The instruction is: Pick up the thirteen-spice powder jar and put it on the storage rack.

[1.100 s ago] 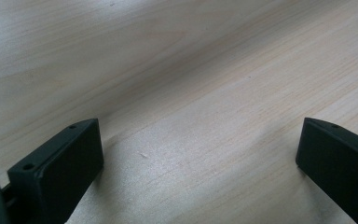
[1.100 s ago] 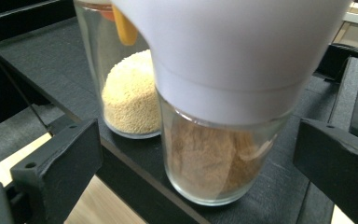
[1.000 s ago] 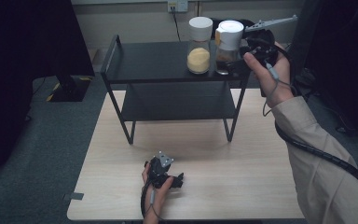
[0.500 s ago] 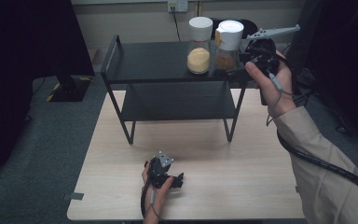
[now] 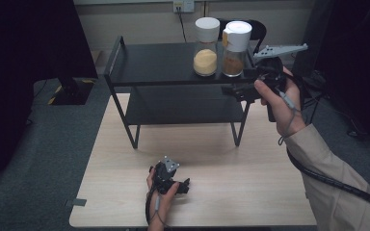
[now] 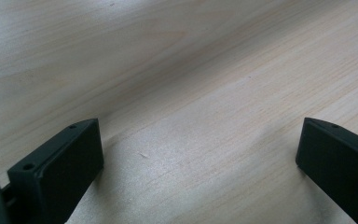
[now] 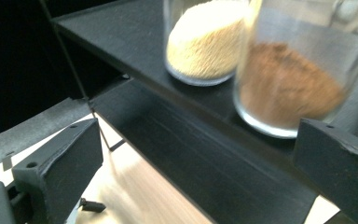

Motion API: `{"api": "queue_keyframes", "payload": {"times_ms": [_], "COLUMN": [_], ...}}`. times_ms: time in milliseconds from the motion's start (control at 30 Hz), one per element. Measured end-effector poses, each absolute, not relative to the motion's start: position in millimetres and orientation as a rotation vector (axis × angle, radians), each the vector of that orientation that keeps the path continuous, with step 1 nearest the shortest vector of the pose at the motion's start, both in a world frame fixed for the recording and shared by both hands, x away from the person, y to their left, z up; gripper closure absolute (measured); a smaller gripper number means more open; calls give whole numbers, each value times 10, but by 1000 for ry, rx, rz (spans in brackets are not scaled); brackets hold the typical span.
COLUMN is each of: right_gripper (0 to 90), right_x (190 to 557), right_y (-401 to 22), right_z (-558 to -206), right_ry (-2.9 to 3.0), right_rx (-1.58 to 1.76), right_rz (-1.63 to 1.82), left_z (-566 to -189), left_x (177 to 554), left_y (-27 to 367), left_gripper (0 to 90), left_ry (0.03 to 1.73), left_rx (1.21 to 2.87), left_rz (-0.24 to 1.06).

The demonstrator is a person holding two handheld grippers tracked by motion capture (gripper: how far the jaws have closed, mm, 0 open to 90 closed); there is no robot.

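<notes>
Brown-filled jar (image 5: 234, 48) stands on the shelf (image 5: 164, 62) just beyond the spread right tool (image 5: 238, 89).

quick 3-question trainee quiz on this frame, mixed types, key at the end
1. True or false: the right gripper is clamped on the brown-filled jar.
2. Which jar stands farther to the left on the shelf's top tier in the high view: A) the yellow-filled jar, B) the brown-filled jar?
3. Fill in: the left gripper rests low over the wooden ____, jaws apart.

Key: 1 false, its jaws are open and off the jar; 2 A; 3 table.
</notes>
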State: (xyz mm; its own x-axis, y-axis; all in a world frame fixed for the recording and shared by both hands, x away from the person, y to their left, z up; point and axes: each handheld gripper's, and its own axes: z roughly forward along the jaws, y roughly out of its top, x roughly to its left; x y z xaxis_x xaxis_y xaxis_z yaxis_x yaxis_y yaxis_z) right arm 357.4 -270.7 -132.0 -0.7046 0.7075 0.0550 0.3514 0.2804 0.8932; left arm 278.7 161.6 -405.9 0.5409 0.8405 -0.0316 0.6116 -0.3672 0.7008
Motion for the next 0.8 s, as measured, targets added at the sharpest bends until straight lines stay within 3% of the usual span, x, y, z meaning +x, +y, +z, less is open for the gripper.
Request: {"api": "queue_keyframes", "payload": {"times_ms": [800], "right_gripper": [3], "right_x": [3337], "right_y": [-2805], "right_z": [-1973], "right_ry": [2250], "right_rx": [901], "right_rz": [1457], "left_z": [-4059], "left_x": [2787], "left_y": [1617], "left_gripper": [0], "left_ry": [1168], "left_rx": [2107], "left_rz": [439]}}
